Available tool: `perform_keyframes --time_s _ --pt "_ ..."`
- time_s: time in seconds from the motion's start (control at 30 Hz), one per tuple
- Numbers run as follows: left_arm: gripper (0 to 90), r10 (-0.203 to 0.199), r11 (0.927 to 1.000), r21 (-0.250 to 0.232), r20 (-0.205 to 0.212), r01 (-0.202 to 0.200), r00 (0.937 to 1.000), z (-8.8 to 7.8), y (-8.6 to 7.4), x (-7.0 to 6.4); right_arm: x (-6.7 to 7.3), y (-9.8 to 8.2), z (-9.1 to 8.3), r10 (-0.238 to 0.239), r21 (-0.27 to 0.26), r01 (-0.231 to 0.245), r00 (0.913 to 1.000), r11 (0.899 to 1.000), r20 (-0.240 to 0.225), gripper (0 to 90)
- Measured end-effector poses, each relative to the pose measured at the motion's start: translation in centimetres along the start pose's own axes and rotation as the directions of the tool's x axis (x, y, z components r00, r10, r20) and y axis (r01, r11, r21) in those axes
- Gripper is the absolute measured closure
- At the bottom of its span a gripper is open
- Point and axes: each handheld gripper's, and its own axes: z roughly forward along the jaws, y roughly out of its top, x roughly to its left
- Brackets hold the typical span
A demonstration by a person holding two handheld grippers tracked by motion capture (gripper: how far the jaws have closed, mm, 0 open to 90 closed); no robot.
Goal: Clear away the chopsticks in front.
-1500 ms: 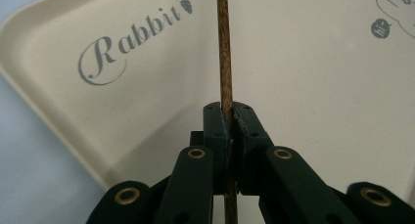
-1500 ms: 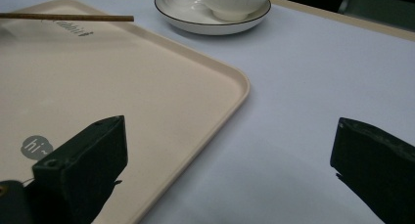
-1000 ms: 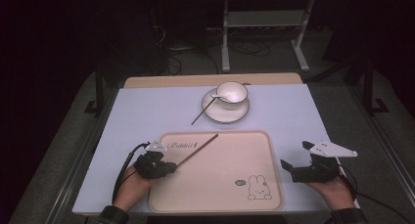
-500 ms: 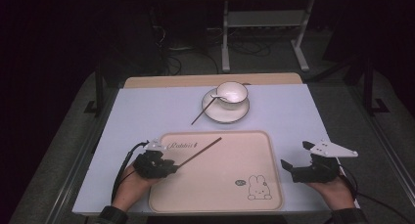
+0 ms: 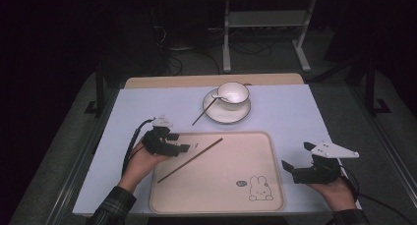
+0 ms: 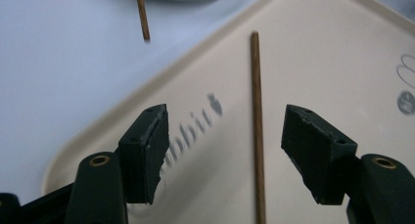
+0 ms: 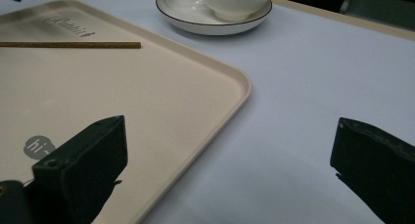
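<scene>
A brown chopstick [image 5: 191, 160] lies slantwise on the beige tray [image 5: 221, 200]. My left gripper [image 5: 183, 147] stands open at the tray's left edge. In the left gripper view the chopstick [image 6: 257, 136] lies on the tray [image 6: 323, 62] between the spread jaws of that gripper [image 6: 225, 131], touching neither. A second chopstick [image 5: 204, 112] leans on the saucer [image 5: 226, 114] under a white cup [image 5: 233, 93]. My right gripper [image 5: 288, 167] is open and holds nothing, just off the tray's right edge; its own view has the gripper [image 7: 230, 150] over the tray rim [image 7: 235, 94].
The pale blue table mat [image 5: 295, 122] has free room right of the tray and along its left side. A rabbit drawing [image 5: 259, 188] marks the tray's near right corner. A metal rack [image 5: 265, 23] stands on the floor beyond the table.
The left gripper has let go of the chopstick, which now lies flat on the tray. That gripper has shifted a little farther from the person. The right gripper stayed put.
</scene>
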Motion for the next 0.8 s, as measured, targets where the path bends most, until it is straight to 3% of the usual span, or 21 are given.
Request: perform_keyframes --time_s 0.13,0.2,0.33,0.57,0.8 --pt "35.1 0.014 0.9998 -0.015 -0.006 -0.014 0.9999 1.8 2.6 0.9 0.0 0.0 0.0 0.000 -0.001 0.000 1.0000 1.000 0.000 0.0" --pt "37.7 0.017 0.9997 -0.019 -0.011 -0.018 0.9998 2.1 3.1 1.1 0.0 0.0 0.0 0.000 -0.001 0.000 1.0000 1.000 -0.001 0.0" --pt "45.2 0.023 0.9992 -0.033 -0.040 -0.024 0.9989 4.2 5.9 2.0 -0.1 0.0 0.0 0.001 -0.005 -0.001 1.0000 1.000 -0.004 0.0" --pt "59.8 0.026 0.9991 -0.031 -0.078 -0.028 0.9966 6.8 8.6 3.5 -0.1 0.0 -0.1 0.002 -0.006 -0.002 1.0000 1.000 -0.008 0.0" --pt "66.9 0.022 0.9998 0.002 -0.112 -0.022 0.9935 10.1 11.0 5.0 -0.1 0.0 0.0 0.003 -0.008 -0.003 0.9999 1.000 -0.013 0.0"
